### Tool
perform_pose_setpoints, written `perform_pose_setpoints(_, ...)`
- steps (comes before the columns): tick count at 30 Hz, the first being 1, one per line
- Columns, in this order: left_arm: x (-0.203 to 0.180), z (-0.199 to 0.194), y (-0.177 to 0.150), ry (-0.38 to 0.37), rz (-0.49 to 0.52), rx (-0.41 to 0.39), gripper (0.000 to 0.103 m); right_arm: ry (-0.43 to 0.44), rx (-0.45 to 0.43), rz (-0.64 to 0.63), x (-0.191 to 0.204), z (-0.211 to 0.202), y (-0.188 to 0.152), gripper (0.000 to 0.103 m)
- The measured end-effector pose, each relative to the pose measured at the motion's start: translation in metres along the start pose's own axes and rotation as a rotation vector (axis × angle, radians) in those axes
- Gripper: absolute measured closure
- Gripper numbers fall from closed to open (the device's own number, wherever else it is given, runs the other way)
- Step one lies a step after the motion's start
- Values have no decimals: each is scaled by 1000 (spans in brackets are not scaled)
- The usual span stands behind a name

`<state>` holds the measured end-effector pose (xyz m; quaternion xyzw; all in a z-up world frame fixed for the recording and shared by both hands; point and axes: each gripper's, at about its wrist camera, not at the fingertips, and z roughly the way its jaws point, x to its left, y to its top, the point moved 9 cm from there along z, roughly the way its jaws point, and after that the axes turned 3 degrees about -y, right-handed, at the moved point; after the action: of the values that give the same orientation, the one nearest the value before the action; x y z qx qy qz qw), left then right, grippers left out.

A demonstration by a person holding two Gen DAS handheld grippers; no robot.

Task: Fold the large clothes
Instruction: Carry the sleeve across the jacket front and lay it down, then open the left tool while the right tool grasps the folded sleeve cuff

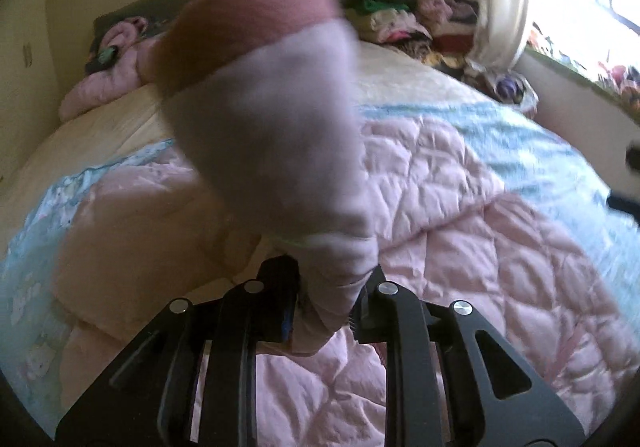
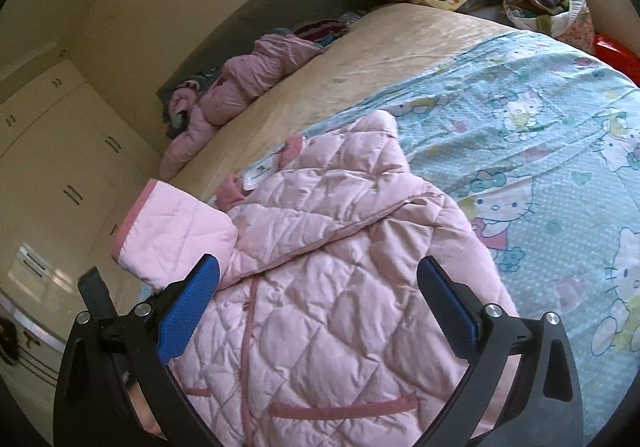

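Pink quilted jacket [image 2: 320, 287] lies spread, sleeve [image 1: 272, 127] raised.

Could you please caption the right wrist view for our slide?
Open right gripper hovers over pink quilted jacket on cartoon-print bedsheet.

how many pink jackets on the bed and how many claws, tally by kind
pink quilted jackets: 2, the one being folded with its sleeve in the left claw, and one by the headboard
claws: 2, the left shut on the sleeve, the right claw open
total: 4
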<state>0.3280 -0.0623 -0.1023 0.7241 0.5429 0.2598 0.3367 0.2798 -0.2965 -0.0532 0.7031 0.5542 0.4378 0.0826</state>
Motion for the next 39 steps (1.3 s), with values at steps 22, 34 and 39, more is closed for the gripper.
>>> perform_pose_setpoints(22,-38,8,-29,-135,136,81,10,-64,29,-20,14,31,7,4)
perform_pose_setpoints(34,-12,-28,-14,-256,9,77,9,5,155,2,37,75,-5,4)
perform_pose_setpoints(39,68,-28,-6,-112,-155,31,9,31,192,8,51,101,-9,4)
